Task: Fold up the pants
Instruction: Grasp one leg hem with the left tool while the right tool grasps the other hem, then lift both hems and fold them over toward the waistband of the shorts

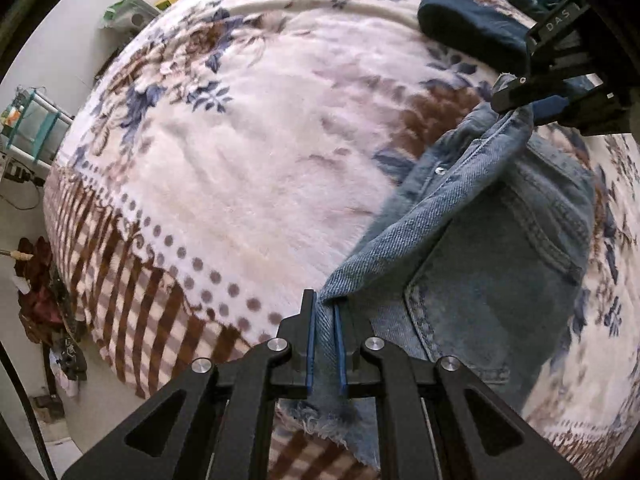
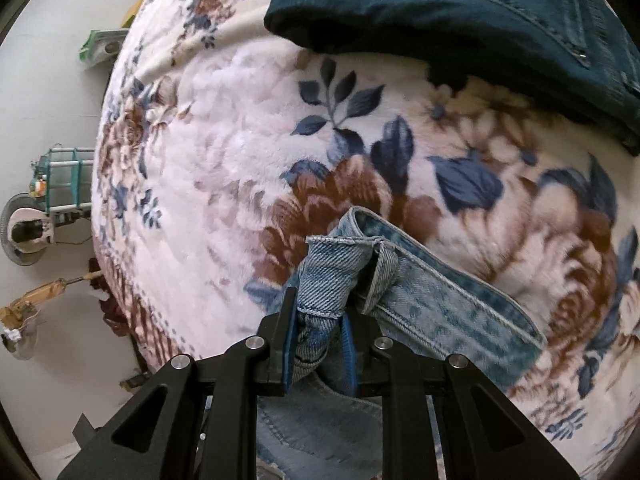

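Observation:
Light blue jeans (image 1: 492, 248) lie on a floral blanket (image 1: 248, 152), lifted along one edge. My left gripper (image 1: 324, 324) is shut on a frayed hem end of the jeans, close to the camera. My right gripper (image 1: 524, 106) shows at the upper right of the left wrist view, shut on the waistband. In the right wrist view my right gripper (image 2: 320, 320) is shut on the bunched light denim waistband (image 2: 432, 300), held just above the blanket (image 2: 224, 160). The fabric between the two grippers hangs in a raised fold.
Dark blue folded jeans (image 2: 460, 12) lie at the far side of the bed, also seen in the left wrist view (image 1: 468, 20). The bed's edge drops to the floor at left, where a teal rack (image 1: 36, 128), a fan (image 2: 24, 232) and clothes (image 1: 40, 304) stand.

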`<action>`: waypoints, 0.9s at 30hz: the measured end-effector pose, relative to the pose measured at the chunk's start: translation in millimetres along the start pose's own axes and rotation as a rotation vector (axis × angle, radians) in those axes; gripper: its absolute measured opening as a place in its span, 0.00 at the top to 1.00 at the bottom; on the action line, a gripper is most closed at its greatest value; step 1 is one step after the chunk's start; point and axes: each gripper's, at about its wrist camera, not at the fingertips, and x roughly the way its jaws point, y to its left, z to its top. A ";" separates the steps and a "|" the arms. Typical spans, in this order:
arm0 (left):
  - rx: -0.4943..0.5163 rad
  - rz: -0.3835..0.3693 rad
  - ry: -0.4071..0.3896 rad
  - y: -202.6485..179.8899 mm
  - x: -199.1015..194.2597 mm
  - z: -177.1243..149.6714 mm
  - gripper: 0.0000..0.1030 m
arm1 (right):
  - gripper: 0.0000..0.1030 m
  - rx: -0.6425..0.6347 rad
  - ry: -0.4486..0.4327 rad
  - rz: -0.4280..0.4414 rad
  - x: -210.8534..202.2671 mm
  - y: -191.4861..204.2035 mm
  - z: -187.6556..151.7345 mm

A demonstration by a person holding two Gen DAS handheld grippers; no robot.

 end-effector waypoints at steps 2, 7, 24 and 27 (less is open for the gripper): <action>-0.004 -0.007 0.020 3.6 10.5 2.6 0.94 | 0.80 0.006 0.008 -0.004 7.9 0.5 5.1; -0.064 -0.050 0.080 16.7 28.0 7.1 0.81 | 0.70 0.005 0.046 -0.002 18.2 5.0 14.4; -0.441 -0.179 0.164 65.0 0.2 -48.7 0.12 | 0.22 0.114 -0.050 -0.013 -59.7 -60.5 -41.5; -0.634 -0.361 0.268 69.4 28.4 -81.1 0.12 | 0.22 0.221 -0.003 0.019 -39.6 -102.8 -53.7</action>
